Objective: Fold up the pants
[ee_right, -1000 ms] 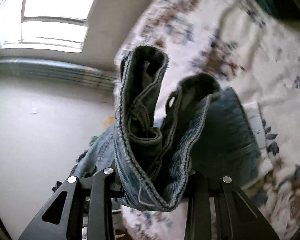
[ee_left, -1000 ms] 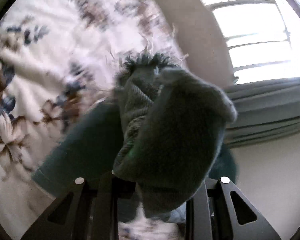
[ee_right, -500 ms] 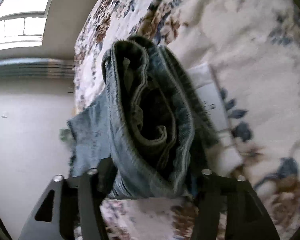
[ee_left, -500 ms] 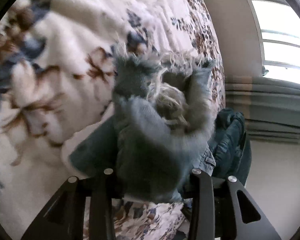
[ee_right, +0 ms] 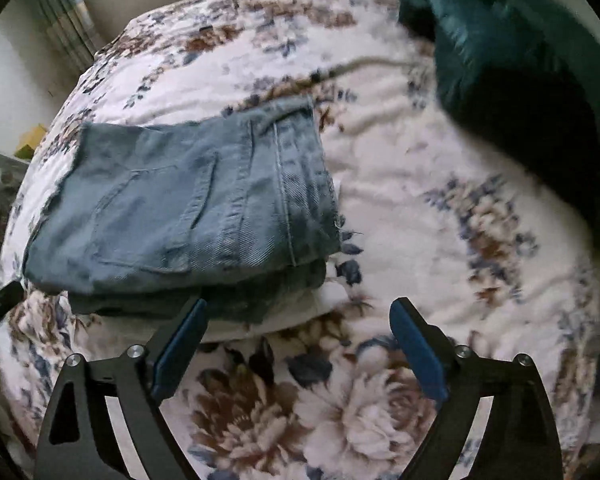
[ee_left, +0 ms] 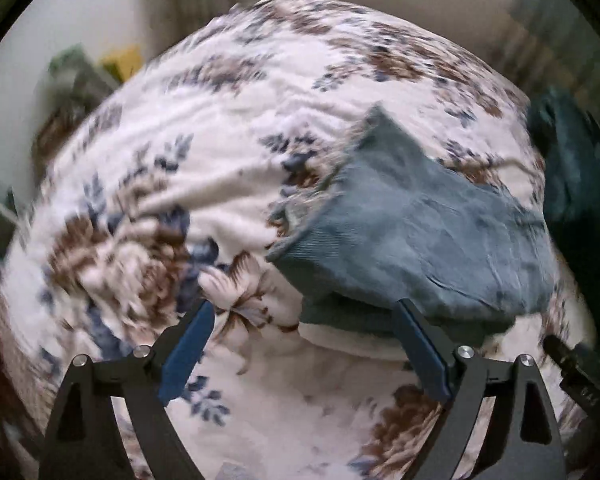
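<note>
Both the left gripper [ee_left: 304, 344] and right gripper [ee_right: 298, 340] hover with jaws spread, holding nothing. Just beyond them the folded pants [ee_right: 188, 208] lie on the floral bed [ee_right: 420, 184], a teal pillow [ee_right: 512, 76] farther back.

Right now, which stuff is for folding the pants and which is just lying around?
For the job:
- folded jeans
- left claw, open and empty
- right claw, open and empty

Just there:
- flowery blanket under the jeans
- dark teal cushion
- white folded thing under the jeans
</note>
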Action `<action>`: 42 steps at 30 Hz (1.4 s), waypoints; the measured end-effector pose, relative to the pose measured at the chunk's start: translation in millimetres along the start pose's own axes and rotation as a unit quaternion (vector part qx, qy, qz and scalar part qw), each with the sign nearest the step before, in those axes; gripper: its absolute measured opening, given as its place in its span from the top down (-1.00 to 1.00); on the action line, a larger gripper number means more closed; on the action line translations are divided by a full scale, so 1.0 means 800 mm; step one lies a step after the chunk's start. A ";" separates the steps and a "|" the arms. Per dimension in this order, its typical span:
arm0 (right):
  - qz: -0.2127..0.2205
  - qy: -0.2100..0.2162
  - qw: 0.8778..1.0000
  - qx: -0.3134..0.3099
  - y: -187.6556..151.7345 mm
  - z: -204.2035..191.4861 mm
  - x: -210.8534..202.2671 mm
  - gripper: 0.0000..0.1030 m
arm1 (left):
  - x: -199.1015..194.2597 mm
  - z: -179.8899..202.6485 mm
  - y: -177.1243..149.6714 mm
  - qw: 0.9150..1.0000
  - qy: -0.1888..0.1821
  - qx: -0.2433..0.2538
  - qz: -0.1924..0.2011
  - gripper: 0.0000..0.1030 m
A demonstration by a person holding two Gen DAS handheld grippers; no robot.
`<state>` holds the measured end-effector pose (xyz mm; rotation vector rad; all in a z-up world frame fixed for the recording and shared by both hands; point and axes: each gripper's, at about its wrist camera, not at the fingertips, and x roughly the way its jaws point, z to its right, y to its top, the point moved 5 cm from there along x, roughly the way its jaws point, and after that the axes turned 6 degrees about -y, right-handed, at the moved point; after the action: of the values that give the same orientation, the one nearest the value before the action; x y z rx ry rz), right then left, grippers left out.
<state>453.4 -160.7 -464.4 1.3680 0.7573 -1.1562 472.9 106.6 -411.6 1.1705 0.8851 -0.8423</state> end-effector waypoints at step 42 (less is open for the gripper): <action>0.253 0.023 0.967 0.011 -0.311 0.120 -0.809 -0.83 | -0.654 0.070 -0.210 0.972 -0.029 0.130 0.196 -0.77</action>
<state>1.6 -98.2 66.8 1.4991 0.3889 -0.7325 111.7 66.9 4.3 1.4820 0.4774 -0.6751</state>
